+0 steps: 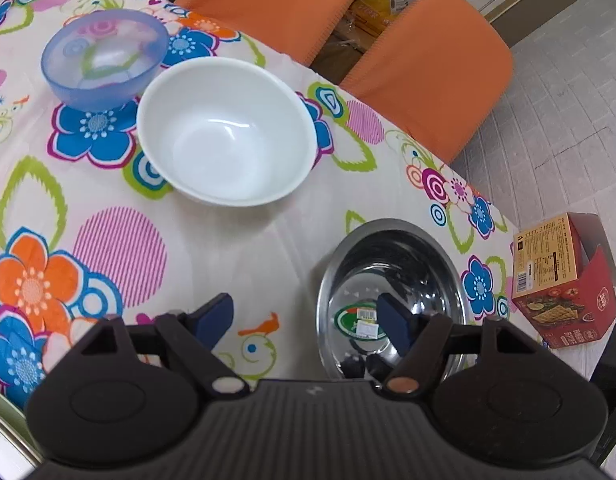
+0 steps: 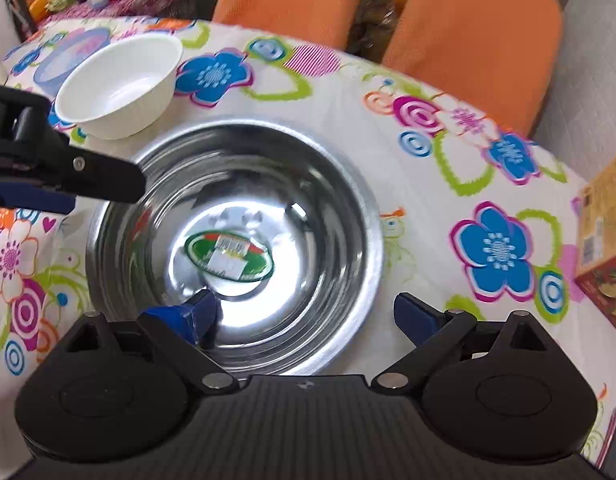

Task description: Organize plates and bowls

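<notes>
Directly ahead of the right gripper (image 2: 304, 316), fingers spread astride its near rim, sat the round stainless-steel bowl (image 2: 236, 240); left gripper (image 1: 304, 320) spread too, farther off.

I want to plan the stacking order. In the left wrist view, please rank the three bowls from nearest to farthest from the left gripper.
1. Steel bowl: nearest, under the left gripper's right finger, near the table's edge.
2. White bowl: farther ahead, at the middle of the table.
3. Blue translucent bowl: farthest, behind the white bowl, to its left.
</notes>
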Available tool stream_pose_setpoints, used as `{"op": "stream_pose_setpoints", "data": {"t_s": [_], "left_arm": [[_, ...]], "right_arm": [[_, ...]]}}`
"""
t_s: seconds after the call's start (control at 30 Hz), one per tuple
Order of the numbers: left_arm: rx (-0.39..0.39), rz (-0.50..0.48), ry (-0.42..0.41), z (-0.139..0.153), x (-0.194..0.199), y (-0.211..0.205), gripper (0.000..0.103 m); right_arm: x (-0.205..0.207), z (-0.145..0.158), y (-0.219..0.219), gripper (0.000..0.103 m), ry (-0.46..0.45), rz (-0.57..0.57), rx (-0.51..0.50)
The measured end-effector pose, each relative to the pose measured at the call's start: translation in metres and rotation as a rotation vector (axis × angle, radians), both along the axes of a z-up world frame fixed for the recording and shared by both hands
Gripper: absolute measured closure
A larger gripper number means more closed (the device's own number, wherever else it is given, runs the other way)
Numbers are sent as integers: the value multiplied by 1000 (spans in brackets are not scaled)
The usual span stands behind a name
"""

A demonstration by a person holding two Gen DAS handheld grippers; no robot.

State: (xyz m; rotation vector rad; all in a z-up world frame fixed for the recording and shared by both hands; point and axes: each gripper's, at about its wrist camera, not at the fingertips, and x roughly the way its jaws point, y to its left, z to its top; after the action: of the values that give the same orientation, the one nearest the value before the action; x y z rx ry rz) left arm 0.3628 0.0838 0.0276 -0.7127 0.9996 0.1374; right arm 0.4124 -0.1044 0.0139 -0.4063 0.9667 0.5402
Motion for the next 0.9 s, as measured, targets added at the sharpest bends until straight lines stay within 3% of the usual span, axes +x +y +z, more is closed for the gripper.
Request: {"op": "stream_pose_setpoints", "data": {"t_s": [0.13, 0.33, 0.37, 0.53, 0.6, 0.67, 0.8, 0.9], "left_arm": [[-21, -35, 12, -8, 3, -8, 31], [45, -62, 4, -17, 17, -20, 34], [65, -73, -2, -17, 18, -22, 43], [129, -121, -10, -17, 24, -31, 59], [154, -162, -13, -17, 23, -36, 87], [187, -191, -1, -16, 18, -40, 96], [198, -245, -24, -3, -5, -40, 98], [199, -268, -43, 9, -28, -37, 98]], "right_arm": [[1, 2, -5, 19, -87, -127, 68], [3, -12, -1, 19, -124, -156, 135], [2, -14, -2, 19, -133, -150, 144], [-2, -18, -5, 22, -125, -150, 210], [-12, -17, -4, 23, -101, -122, 279], [-26, -11, 3, 24, -114, -98, 284], [-58, 8, 7, 25, -183, -70, 259], [-75, 17, 0, 25, -156, -73, 309]]}}
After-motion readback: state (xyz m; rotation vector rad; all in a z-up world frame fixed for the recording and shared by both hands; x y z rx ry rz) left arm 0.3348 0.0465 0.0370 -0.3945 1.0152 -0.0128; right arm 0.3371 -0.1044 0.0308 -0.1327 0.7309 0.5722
